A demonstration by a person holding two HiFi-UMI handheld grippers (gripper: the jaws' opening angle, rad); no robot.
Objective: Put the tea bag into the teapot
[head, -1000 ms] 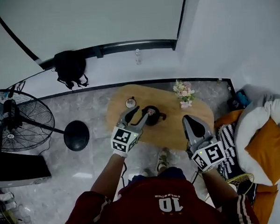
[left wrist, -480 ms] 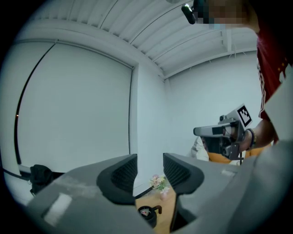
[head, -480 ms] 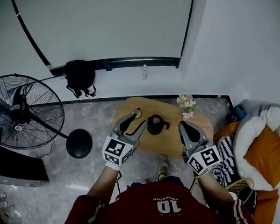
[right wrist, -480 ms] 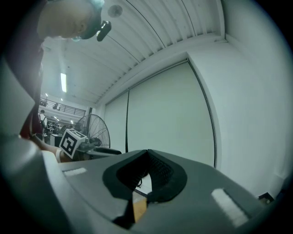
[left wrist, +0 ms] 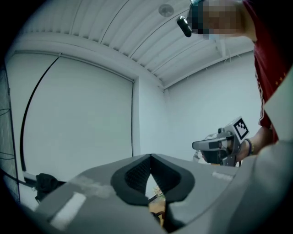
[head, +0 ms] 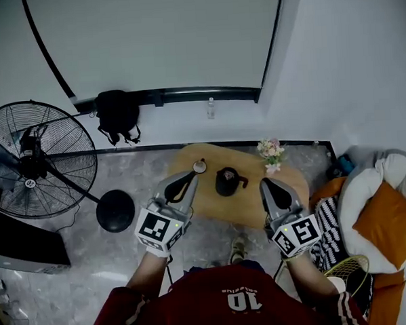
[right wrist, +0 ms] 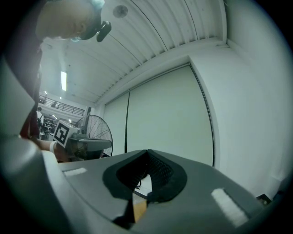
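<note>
A black teapot [head: 228, 181] stands in the middle of the oval wooden table [head: 253, 203], with a small round cup [head: 200, 167] to its left. No tea bag shows in any view. My left gripper [head: 190, 178] is held level above the table's left part, left of the teapot; its jaws have just been closing and now meet with nothing between them [left wrist: 150, 157]. My right gripper [head: 266, 184] hangs over the table's right part, shut and empty [right wrist: 147, 153]. Each gripper view shows the other gripper [left wrist: 219, 144] [right wrist: 87, 145] off to the side.
A small vase of flowers [head: 271, 153] stands at the table's far right. A standing fan [head: 33, 160] with a round base [head: 115, 210] is on the floor at left. A black bag [head: 117, 110] and a bottle [head: 210, 107] sit by the wall. Cushions [head: 389, 210] lie at right.
The left gripper's jaws have gone from wide open to shut. Both grippers have risen and drawn back from the teapot, the left one shifting leftward.
</note>
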